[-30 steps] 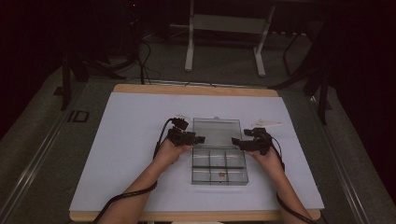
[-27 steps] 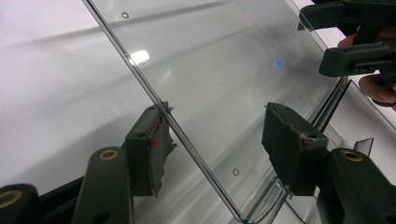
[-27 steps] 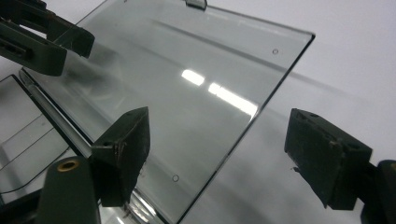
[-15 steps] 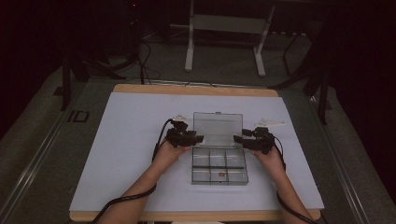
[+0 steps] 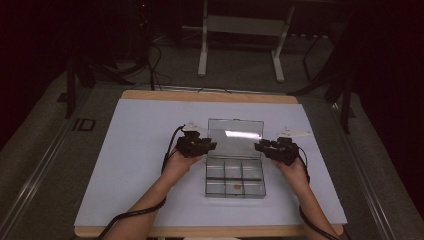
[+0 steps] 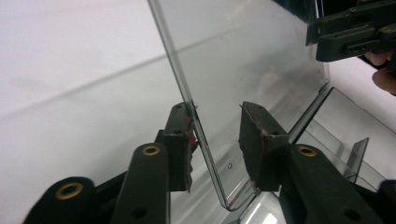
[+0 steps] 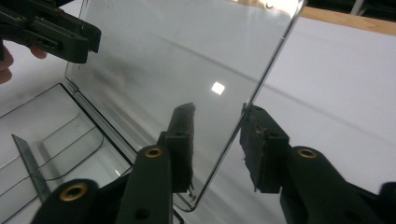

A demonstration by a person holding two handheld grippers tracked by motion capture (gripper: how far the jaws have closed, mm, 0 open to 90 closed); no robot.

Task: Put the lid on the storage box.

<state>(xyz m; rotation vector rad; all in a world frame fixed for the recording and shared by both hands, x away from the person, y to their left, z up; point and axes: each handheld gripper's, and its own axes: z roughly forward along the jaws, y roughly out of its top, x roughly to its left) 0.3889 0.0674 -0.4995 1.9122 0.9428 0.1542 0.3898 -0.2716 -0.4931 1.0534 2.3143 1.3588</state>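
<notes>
A clear box (image 5: 234, 179) sits open mid-table (image 5: 125, 150), a small brown piece (image 5: 236, 187) in a near compartment. Its raised lid (image 5: 235, 140) stands between the jaws of both grippers: the left gripper (image 5: 212, 146) and right gripper (image 5: 258, 146) have just been closing, one pad of each touching the edge, not yet clamped.

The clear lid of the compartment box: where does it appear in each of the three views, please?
High view: the clear lid stands open at table centre, behind the box's compartments.
Left gripper view: upper right, its edge between the left claw jaws.
Right gripper view: upper left and centre, its edge between the right claw jaws.
Shared landmark: the hinge line where lid meets box.
</notes>
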